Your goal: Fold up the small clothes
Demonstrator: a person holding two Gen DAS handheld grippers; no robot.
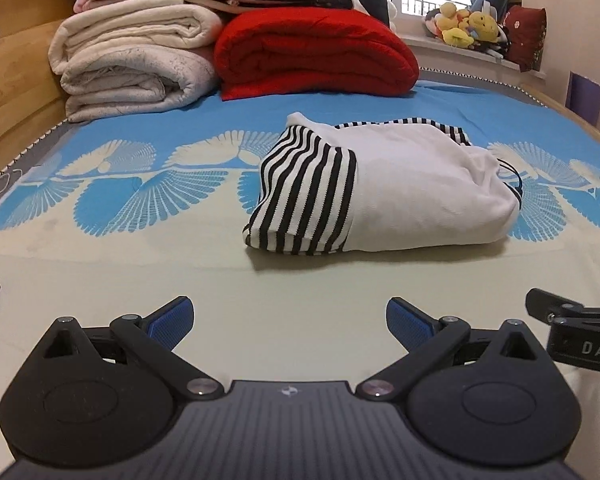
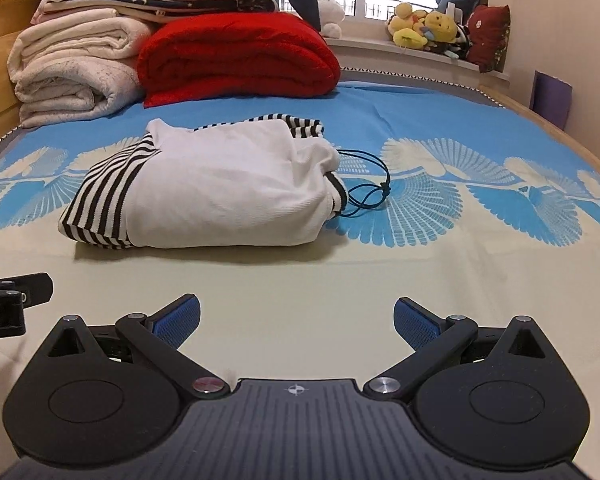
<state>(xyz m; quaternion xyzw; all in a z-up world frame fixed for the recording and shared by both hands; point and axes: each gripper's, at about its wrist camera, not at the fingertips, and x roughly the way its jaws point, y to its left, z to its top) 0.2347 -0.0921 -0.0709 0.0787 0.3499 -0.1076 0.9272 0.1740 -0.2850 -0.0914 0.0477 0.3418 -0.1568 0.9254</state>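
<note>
Jaws spread on both our left gripper (image 1: 288,318) and right gripper (image 2: 296,318), holding nothing. Folded top (image 2: 204,192), white with striped sleeves, lies on the bedspread (image 2: 420,92) ahead; dark cord (image 2: 366,194) trails beside it.

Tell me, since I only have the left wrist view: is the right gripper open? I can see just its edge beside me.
Observer: Yes, the right gripper is open and empty, short of the folded white garment with black-striped sleeves.
Operator: Is anything trailing from the garment's right end?
Observer: A thin dark cord loops out onto the blue patterned bedsheet, with a knot in it.
</note>
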